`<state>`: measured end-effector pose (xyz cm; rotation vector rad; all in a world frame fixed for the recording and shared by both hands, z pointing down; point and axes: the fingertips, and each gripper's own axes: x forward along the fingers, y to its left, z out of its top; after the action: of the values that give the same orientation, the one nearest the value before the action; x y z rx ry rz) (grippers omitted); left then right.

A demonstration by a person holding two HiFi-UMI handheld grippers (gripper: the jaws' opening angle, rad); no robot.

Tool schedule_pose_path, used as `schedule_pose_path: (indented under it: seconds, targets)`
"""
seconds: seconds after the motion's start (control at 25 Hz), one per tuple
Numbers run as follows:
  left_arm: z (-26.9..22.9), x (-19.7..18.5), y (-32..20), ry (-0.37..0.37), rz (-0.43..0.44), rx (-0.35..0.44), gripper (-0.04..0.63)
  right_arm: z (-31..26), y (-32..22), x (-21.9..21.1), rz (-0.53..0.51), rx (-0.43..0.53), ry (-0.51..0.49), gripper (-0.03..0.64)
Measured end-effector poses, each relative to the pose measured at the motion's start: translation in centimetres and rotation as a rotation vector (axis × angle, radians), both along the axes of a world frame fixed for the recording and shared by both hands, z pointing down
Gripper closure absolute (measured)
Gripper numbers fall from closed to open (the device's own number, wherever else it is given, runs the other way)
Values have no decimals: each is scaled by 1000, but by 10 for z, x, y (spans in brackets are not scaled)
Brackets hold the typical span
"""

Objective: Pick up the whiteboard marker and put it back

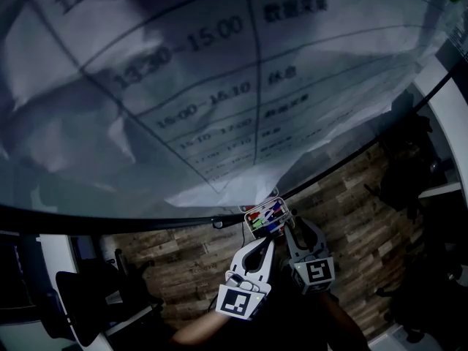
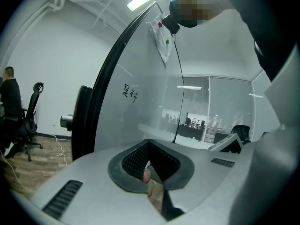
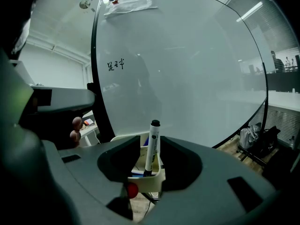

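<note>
**Right gripper** [image 3: 151, 148]: jaws fully apart. The whiteboard marker [image 3: 153, 137] stands between them, upright, black cap up. A gap shows on its left side and it sits close to the right jaw. Neither pad is seen pressing on it.

**Marker location:** the lower end of the marker sits inside a cream pen holder [image 3: 146, 182]. The holder lies between and just beyond the jaw tips. A blue item lies in the bottom of the holder, beside the marker. A red round magnet [image 3: 133, 190] shows just below the holder's left corner.

**Left gripper** [image 2: 150, 146]: jaws together at the tips, with nothing between them. Wood-pattern floor shows through the slot below the tips. In the head view this gripper lies just beside the right one, both pointing toward the holder.

**Surroundings:**
- The whiteboard [image 3: 187, 69] rises directly behind the holder. It has a dark frame.
- A small handwritten mark [image 3: 116, 65] is on the upper left of the board.
- A paper sheet [image 3: 129, 1] is fixed near the top edge. In the head view it carries a printed timetable.
- The left gripper view shows an office chair [image 2: 30, 116] well apart from the board, with a person [image 2: 9, 97] at the picture's left edge.
</note>
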<state>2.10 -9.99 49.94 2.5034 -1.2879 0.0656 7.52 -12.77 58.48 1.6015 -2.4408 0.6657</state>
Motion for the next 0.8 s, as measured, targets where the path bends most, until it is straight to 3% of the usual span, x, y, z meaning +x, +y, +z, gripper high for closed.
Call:
schedule_pose_path:
  seconds: [0.36, 0.68, 0.8]
  targets:
    - [3, -5, -10, -5, -22, -7, 588, 3, -12, -3, -6, 4, 1, 482]
    - [1, -3, -10, -6, -29, -1, 588, 14, -10, -2, -11, -53, 13, 485]
    - [1, -3, -9, -7, -29, -2, 588, 20, -9, 1, -6, -58, 33, 515]
